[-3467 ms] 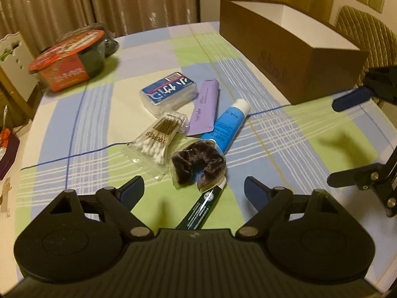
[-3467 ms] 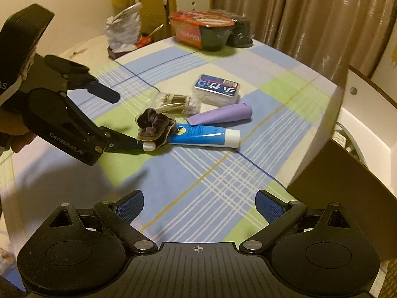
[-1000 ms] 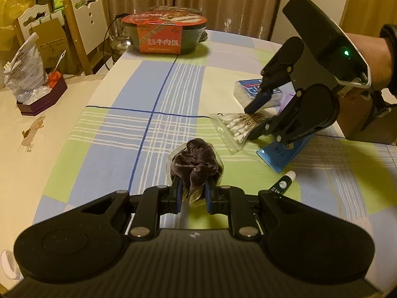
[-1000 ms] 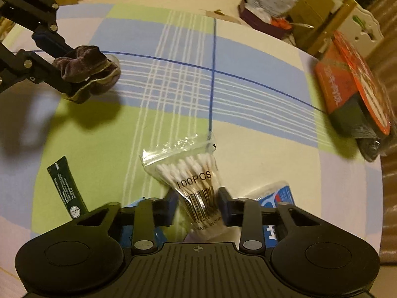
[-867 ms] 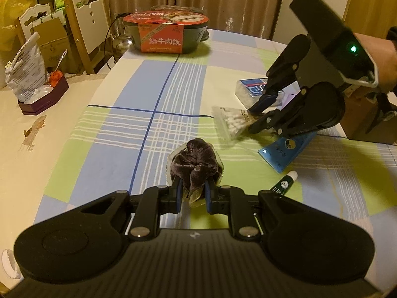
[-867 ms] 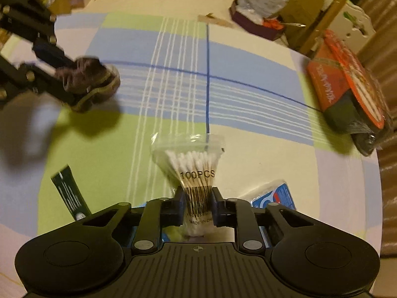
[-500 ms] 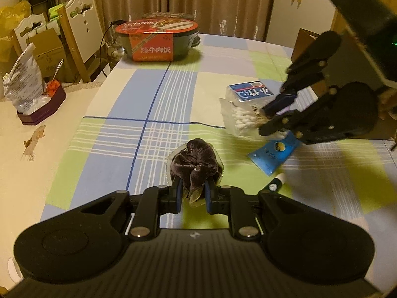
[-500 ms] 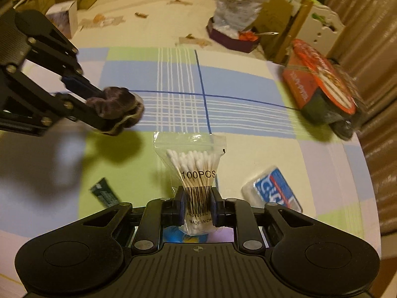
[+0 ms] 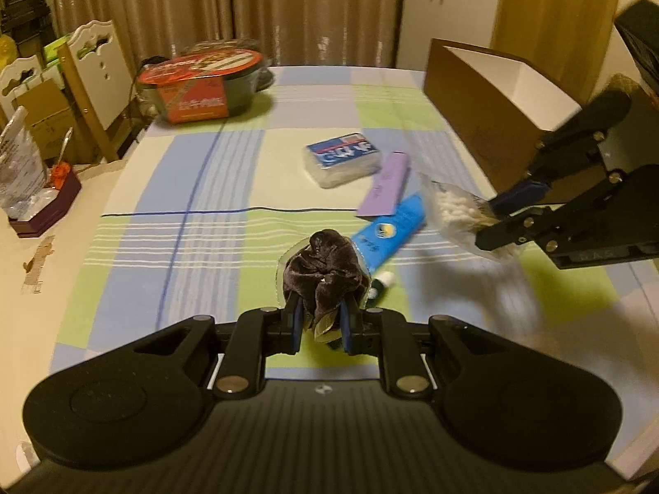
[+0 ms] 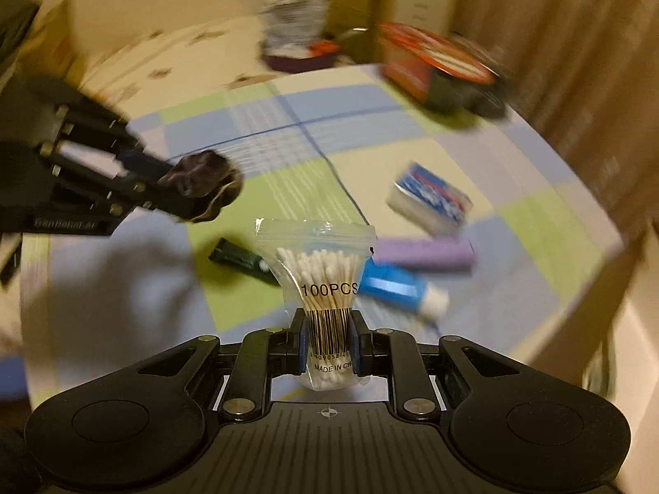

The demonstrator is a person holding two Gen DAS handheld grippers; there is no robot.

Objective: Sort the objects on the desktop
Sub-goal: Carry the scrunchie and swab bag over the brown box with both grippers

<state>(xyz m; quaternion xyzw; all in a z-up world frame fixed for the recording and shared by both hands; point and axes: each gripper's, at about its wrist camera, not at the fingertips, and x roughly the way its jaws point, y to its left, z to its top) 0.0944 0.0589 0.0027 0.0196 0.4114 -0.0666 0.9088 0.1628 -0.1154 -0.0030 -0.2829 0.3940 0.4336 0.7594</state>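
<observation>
Left wrist view: the left tool (image 9: 320, 325) is clamped on a dark scrunchie (image 9: 325, 273), held above the checked table (image 9: 214, 189). To the right, the right tool (image 9: 492, 216) pinches a bag of swabs (image 9: 451, 214) in the air near a brown box (image 9: 486, 111). On the table between them lie a blue tube (image 9: 391, 232), a purple tube (image 9: 385, 191) and a small pack (image 9: 344, 158).

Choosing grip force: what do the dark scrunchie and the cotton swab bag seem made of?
Scrunchie: likely velvet-like fabric, soft gathered folds with a dull sheen. Cotton swab bag: thin clear plastic film, glossy, swabs and barcode visible through it.
</observation>
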